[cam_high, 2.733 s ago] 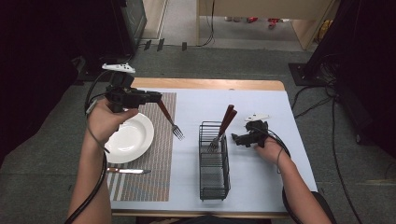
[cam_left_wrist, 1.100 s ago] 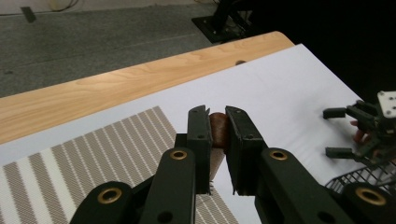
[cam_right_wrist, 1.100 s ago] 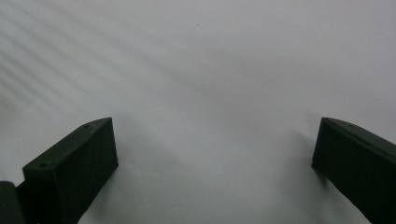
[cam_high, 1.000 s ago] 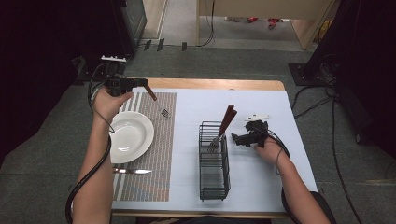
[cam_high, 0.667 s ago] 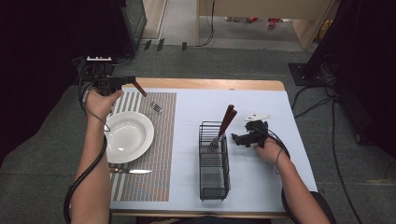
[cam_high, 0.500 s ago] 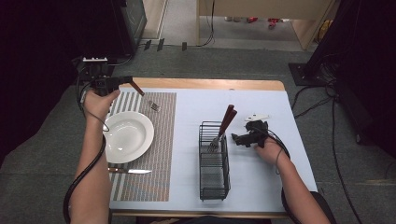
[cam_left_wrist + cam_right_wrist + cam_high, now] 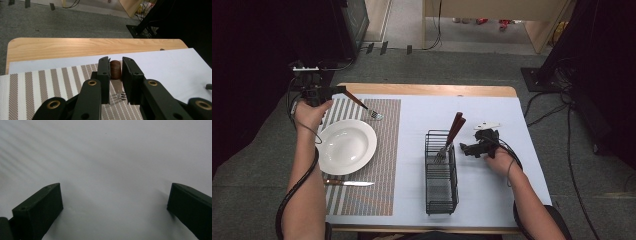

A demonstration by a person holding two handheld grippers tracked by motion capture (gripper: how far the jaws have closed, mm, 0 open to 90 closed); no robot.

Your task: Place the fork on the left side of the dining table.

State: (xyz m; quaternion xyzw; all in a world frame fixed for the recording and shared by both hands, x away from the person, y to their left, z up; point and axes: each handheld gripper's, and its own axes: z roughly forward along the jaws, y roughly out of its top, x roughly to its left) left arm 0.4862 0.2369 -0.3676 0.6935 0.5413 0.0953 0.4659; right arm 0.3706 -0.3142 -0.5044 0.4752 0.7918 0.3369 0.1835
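My left gripper (image 7: 340, 90) hangs over the table's far left corner and has the brown handle of a fork (image 7: 357, 102) between its jaws. The fork slants down to the right, and its tines rest on the striped placemat (image 7: 382, 165) beyond the white plate (image 7: 346, 146). In the left gripper view the handle (image 7: 115, 69) sits between the jaws of this gripper (image 7: 115, 61), which have just been opening a little. My right gripper (image 7: 466, 148) stands open, low over the white table cover (image 7: 112, 157), beside the wire basket (image 7: 442, 187).
The black wire basket stands mid-table and holds cutlery with brown handles (image 7: 455, 127) at its far end. A knife (image 7: 349, 183) lies on the placemat in front of the plate. The wooden table edge (image 7: 427, 90) runs along the far side.
My left hand has carried the fork to the left and away from me, then down, until its tines came onto the placemat. The right hand has not moved.
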